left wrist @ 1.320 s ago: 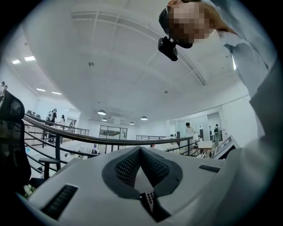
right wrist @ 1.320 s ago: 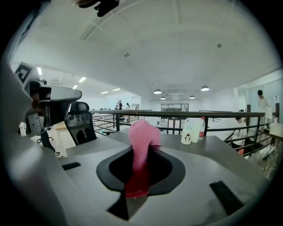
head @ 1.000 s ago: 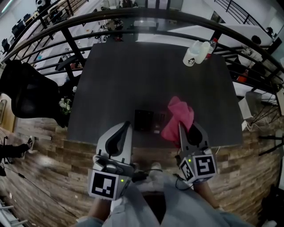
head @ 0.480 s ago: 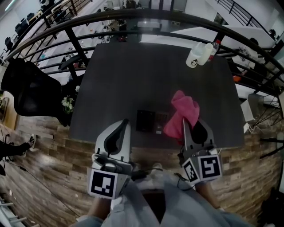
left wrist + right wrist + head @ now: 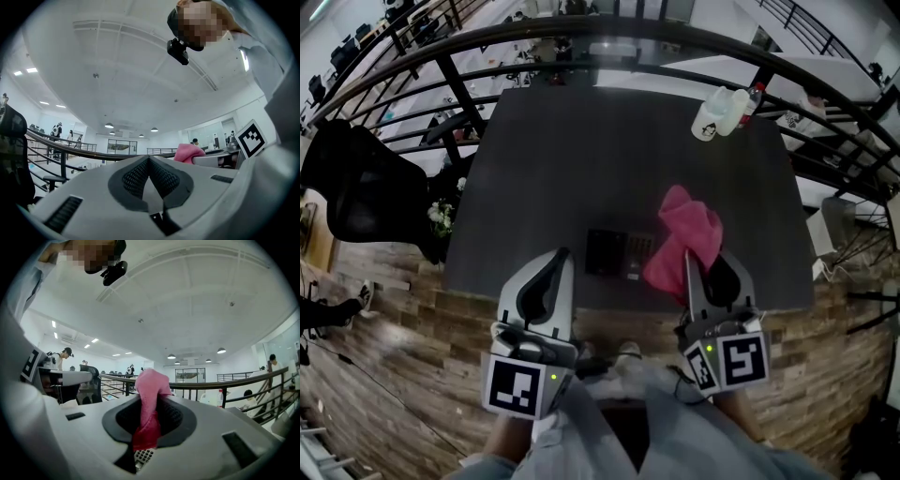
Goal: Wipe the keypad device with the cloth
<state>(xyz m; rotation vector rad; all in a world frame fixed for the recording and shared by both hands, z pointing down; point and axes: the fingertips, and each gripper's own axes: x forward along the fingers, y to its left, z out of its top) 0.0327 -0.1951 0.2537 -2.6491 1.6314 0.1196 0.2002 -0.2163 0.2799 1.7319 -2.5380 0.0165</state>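
A dark keypad device (image 5: 618, 253) lies flat near the front edge of the dark table (image 5: 581, 169). Just right of it, my right gripper (image 5: 692, 258) is shut on a pink cloth (image 5: 684, 239), which bunches up above the jaws and partly covers the keypad's right end. In the right gripper view the pink cloth (image 5: 149, 408) is pinched between the jaws, and a few keypad keys (image 5: 143, 456) show below them. My left gripper (image 5: 562, 258) is shut with nothing in it, held at the table's front edge left of the keypad. The cloth (image 5: 189, 152) shows at right in the left gripper view.
A white plastic jug (image 5: 715, 114) and a bottle (image 5: 748, 101) stand at the table's far right corner. A black railing (image 5: 581, 37) curves behind the table. A black office chair (image 5: 356, 187) stands to the left. Wood-pattern floor (image 5: 412, 375) lies below.
The view shifted slightly; both grippers stay near the table's front edge, the right one still holding the cloth beside the keypad.
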